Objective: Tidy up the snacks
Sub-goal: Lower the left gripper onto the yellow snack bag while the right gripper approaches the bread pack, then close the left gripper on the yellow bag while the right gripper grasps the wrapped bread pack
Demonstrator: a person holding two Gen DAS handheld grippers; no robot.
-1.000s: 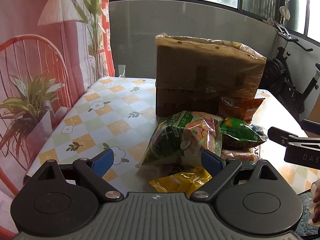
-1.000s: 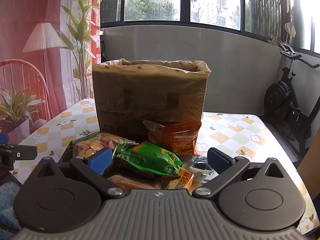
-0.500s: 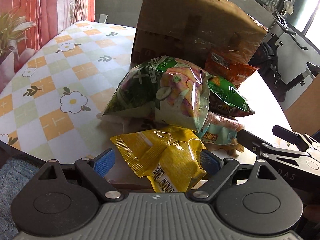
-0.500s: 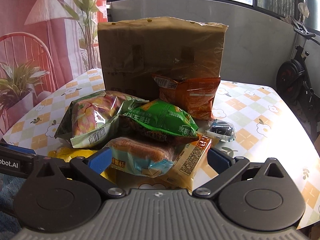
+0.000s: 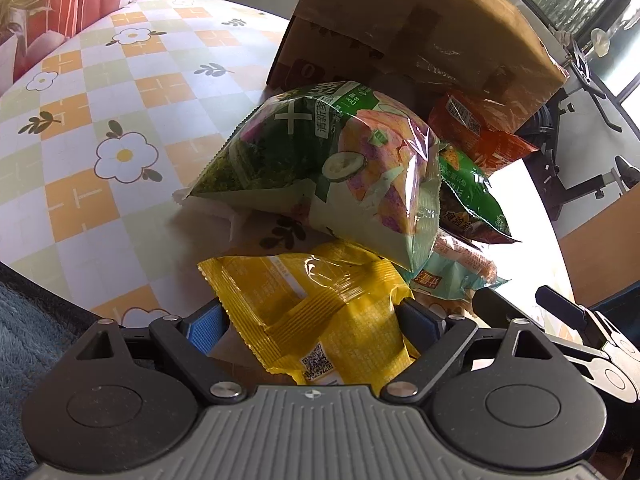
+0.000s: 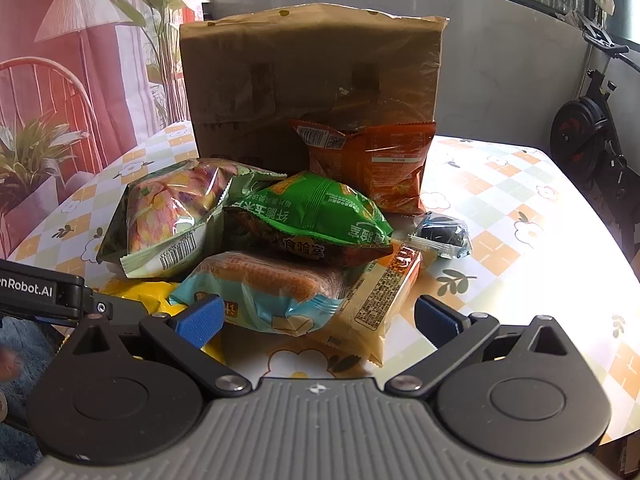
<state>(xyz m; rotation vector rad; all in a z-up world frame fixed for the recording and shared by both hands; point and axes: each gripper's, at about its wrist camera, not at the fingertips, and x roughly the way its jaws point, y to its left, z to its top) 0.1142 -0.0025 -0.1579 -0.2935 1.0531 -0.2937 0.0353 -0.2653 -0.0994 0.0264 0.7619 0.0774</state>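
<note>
A heap of snack bags lies on the flowered table [image 5: 100,120] in front of a tall cardboard box [image 5: 420,32]. My left gripper [image 5: 310,320] is open and straddles a yellow bag [image 5: 320,304] at the heap's near edge. Behind it lie a green and pink crisp bag [image 5: 332,160], a green bag [image 5: 468,204] and an orange bag [image 5: 480,136]. My right gripper [image 6: 318,316] is open, low over the table. A teal bread packet [image 6: 264,288] and a beige packet [image 6: 384,296] lie just ahead of its fingers.
A small dark wrapped sweet [image 6: 442,234] lies right of the heap. An exercise bike [image 6: 588,136] stands beyond the table's right edge. A pink curtain [image 6: 60,60] hangs at the left. Bare tablecloth [image 6: 500,208] lies to the right of the bags.
Both grippers have come down towards the heap. The left one has tilted down and rolled, and the yellow bag now lies between its fingers. The snacks have not moved.
</note>
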